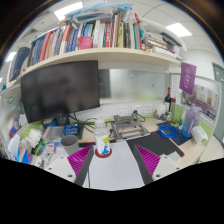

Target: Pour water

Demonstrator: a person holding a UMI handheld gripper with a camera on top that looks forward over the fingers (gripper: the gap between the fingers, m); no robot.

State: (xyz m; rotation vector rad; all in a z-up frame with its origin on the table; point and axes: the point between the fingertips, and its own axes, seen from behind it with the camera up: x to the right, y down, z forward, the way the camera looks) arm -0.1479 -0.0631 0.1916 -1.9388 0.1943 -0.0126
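The hand-held gripper [108, 160] hangs open and empty above the white surface [112, 170]; no cup or bottle can be made out, so any vessel likely sits in the clutter beyond the fingers, below the monitor [60, 90].

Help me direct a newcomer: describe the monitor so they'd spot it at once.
Find the long bookshelf packed with upright books. Directly beneath it, at the back of the desk, stands the monitor, beyond the open gripper. It is the only big dark blank rectangle among small colourful clutter.
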